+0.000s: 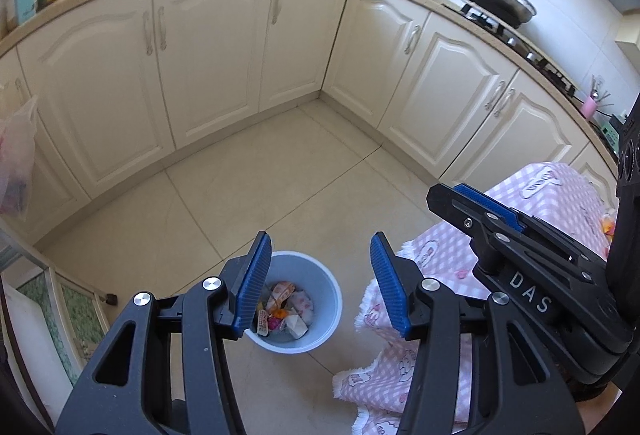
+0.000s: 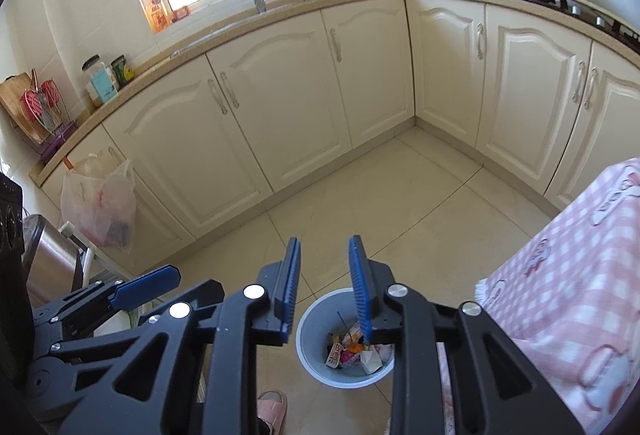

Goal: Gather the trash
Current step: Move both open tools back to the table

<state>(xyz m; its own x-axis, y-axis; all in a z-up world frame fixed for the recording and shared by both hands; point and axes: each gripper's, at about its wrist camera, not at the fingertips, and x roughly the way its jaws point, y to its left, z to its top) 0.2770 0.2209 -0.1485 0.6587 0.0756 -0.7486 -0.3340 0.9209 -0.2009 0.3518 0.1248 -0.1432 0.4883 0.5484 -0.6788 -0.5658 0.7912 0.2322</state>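
A light blue bin [image 1: 320, 275] stands on the tiled floor and holds several crumpled wrappers and paper scraps [image 1: 286, 309]. My left gripper [image 1: 320, 287] is open and empty, high above the bin. My right gripper [image 2: 324, 287] is open and empty, also above the bin [image 2: 312, 331], whose trash [image 2: 352, 351] shows between its jaws. The right gripper also shows in the left wrist view [image 1: 480, 211] at the right. The left gripper also shows at the lower left of the right wrist view [image 2: 148, 287].
A table with a pink checked cloth [image 1: 552, 195] stands right of the bin; it also shows in the right wrist view [image 2: 580, 275]. Cream cabinets [image 2: 280, 107] line two walls. A plastic bag [image 2: 100, 207] hangs on a door at left. A pink slipper [image 2: 272, 409] is below.
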